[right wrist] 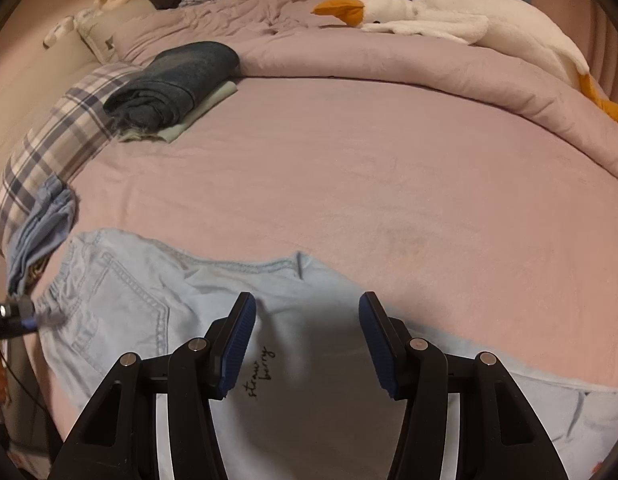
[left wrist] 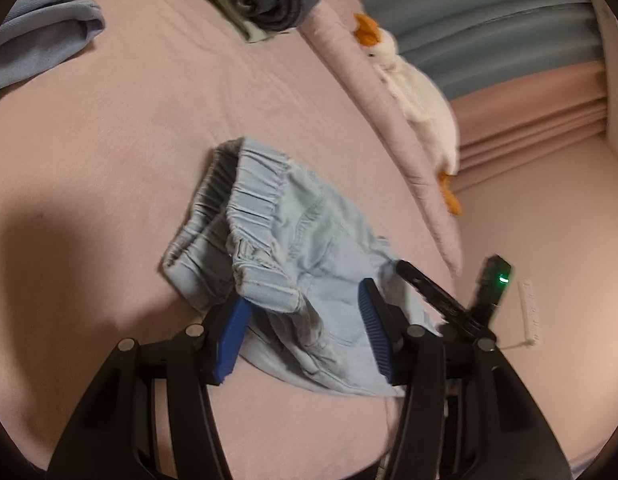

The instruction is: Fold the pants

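Light blue denim pants (left wrist: 309, 236) with an elastic waistband lie on the pink bed sheet (left wrist: 109, 140). My left gripper (left wrist: 305, 294) stands open at the waistband end. Bunched cloth lies between its blue pads, and the waistband's corner drapes over the left fingertip. In the right wrist view the pants (right wrist: 149, 304) spread flat, with a back pocket and the stitched words "straw berry". My right gripper (right wrist: 307, 300) hovers open over that leg, pinching nothing. One left-gripper finger (right wrist: 17, 316) shows at the waistband on the left edge.
Folded dark jeans on green cloth (right wrist: 177, 84) sit at the back left beside a plaid pillow (right wrist: 61, 132). A crumpled blue garment (right wrist: 41, 224) lies left of the pants. A rolled pink quilt (right wrist: 389, 60) with a white goose plush (right wrist: 449, 16) borders the far side.
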